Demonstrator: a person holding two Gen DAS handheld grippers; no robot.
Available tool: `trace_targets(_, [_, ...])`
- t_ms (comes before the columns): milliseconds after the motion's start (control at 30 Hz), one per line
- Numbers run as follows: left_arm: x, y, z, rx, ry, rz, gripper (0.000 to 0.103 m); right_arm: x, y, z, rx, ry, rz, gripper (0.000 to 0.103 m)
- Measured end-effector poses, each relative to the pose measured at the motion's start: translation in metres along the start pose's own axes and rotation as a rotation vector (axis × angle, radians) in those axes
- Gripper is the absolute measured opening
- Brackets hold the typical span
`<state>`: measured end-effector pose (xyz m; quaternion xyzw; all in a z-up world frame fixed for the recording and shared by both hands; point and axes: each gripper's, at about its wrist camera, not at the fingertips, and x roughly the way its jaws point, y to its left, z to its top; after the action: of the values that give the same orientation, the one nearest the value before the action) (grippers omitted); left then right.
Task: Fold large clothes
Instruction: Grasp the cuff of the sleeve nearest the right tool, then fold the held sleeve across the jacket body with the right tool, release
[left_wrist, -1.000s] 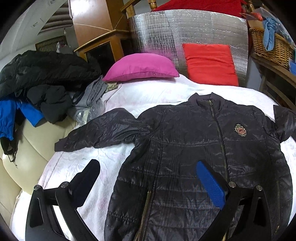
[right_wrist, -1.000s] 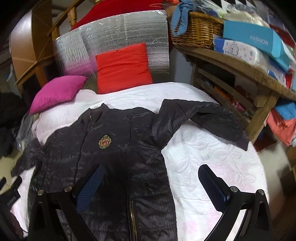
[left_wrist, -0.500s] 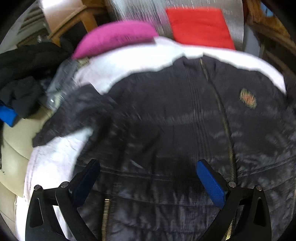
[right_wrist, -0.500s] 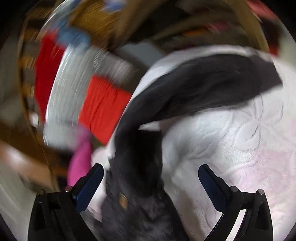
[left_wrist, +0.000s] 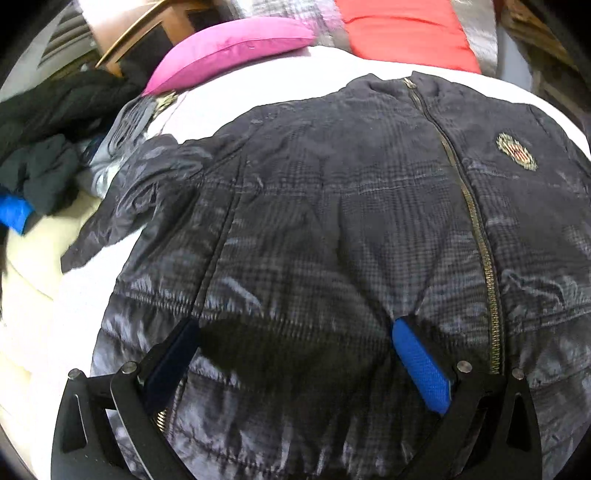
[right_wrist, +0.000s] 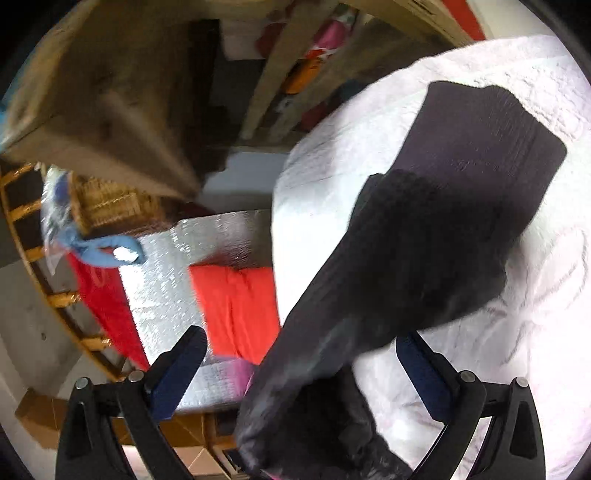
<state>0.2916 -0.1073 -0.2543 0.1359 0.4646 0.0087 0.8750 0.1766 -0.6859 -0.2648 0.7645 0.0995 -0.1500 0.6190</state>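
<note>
Right gripper (right_wrist: 299, 363), jaws spread wide, has swung over and rolled since a second ago and now straddles the jacket's sleeve (right_wrist: 436, 236) without pinching it. Left gripper (left_wrist: 295, 350), also wide open, has dropped low over the jacket (left_wrist: 351, 221) torso (front up, zipped, flat on the white bedspread (right_wrist: 535, 295)). Judgement: sleeve fold about to begin.

The dark quilted jacket (left_wrist: 332, 229) is slightly glossy, crinkled cloth with a brassy metal zip (left_wrist: 476, 229) and an embroidered crest badge (left_wrist: 516, 151). The white bedspread (right_wrist: 546, 295) is matt, embossed fabric. Both grippers' black frames look like smooth plastic with textured blue pads (left_wrist: 421, 365). The woven wicker basket (right_wrist: 107, 203) looks rough; the silver sheet (right_wrist: 162, 291) looks shiny and foil-like.
</note>
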Motion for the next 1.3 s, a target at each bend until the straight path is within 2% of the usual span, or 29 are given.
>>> trace_targets(67, [0.001,0.005,-0.003,-0.038,0.008,-0.03,0.103,0.004,-0.004,0.004,0.009,-0.013,-0.047,0.087])
trace_targets(133, [0.003,0.011,-0.004,-0.077,0.03,-0.069,0.103,0.006,-0.007,0.002,0.005,-0.022,-0.064,0.082])
trace_targets(167, [0.004,0.012,-0.003,-0.085,0.037,-0.077,0.103,0.007,-0.007,-0.002,-0.022,-0.035,-0.071,0.076])
trace_targets(200, [0.003,0.013,-0.004,-0.084,0.041,-0.084,0.103,0.007,0.0,-0.003,-0.068,-0.045,-0.085,0.071])
trace_targets(267, [0.002,0.014,-0.005,-0.065,0.049,-0.094,0.103,0.008,0.02,-0.015,-0.188,-0.056,-0.114,0.048])
trace_targets(333, [-0.003,0.016,-0.004,-0.02,0.075,-0.119,0.103,0.005,0.036,-0.026,-0.305,-0.064,-0.131,0.038])
trace_targets(400, [-0.01,0.024,-0.003,-0.01,0.072,-0.154,0.103,0.005,0.057,-0.045,-0.428,-0.076,-0.143,0.035])
trace_targets(533, [-0.036,0.069,-0.008,-0.061,-0.028,-0.178,0.103,0.002,0.097,-0.093,-0.678,-0.102,-0.151,0.035])
trace_targets(633, [-0.051,0.109,-0.013,-0.095,-0.071,-0.165,0.103,0.0,0.124,-0.147,-0.879,-0.107,-0.123,0.035])
trace_targets(733, [-0.06,0.144,-0.015,-0.115,-0.103,-0.153,0.103,-0.003,0.144,-0.213,-1.052,-0.098,-0.088,0.035])
trace_targets(833, [-0.072,0.184,-0.015,-0.137,-0.152,-0.11,0.103,0.006,0.164,-0.292,-1.24,-0.049,-0.025,0.035])
trace_targets(867, [-0.077,0.195,-0.017,-0.147,-0.17,-0.097,0.103,0.008,0.17,-0.327,-1.317,-0.008,0.012,0.035])
trace_targets(933, [-0.08,0.21,-0.018,-0.162,-0.196,-0.081,0.103,0.018,0.174,-0.384,-1.386,0.109,0.07,0.035])
trace_targets(1000, [-0.084,0.227,-0.023,-0.182,-0.222,-0.053,0.103,0.029,0.168,-0.43,-1.375,0.237,0.087,0.035])
trace_targets(1067, [-0.088,0.235,-0.025,-0.19,-0.245,-0.045,0.103,0.043,0.151,-0.449,-1.264,0.401,0.09,0.035])
trace_targets(1100, [-0.088,0.237,-0.025,-0.185,-0.251,-0.044,0.103,0.052,0.14,-0.449,-1.163,0.492,0.085,0.035])
trace_targets(1133, [-0.09,0.237,-0.026,-0.178,-0.256,-0.043,0.103,0.052,0.129,-0.445,-1.087,0.526,0.079,0.035])
trace_targets(1200, [-0.093,0.235,-0.028,-0.165,-0.263,-0.052,0.103,0.053,0.113,-0.42,-0.923,0.538,0.079,0.039])
trace_targets(1233, [-0.094,0.232,-0.027,-0.158,-0.267,-0.059,0.103,0.052,0.105,-0.398,-0.859,0.526,0.078,0.058])
trace_targets(1267, [-0.096,0.228,-0.028,-0.151,-0.268,-0.065,0.103,0.045,0.099,-0.373,-0.794,0.495,0.079,0.084])
trace_targets(1300, [-0.1,0.224,-0.028,-0.146,-0.269,-0.072,0.103,0.033,0.094,-0.347,-0.719,0.438,0.106,0.089])
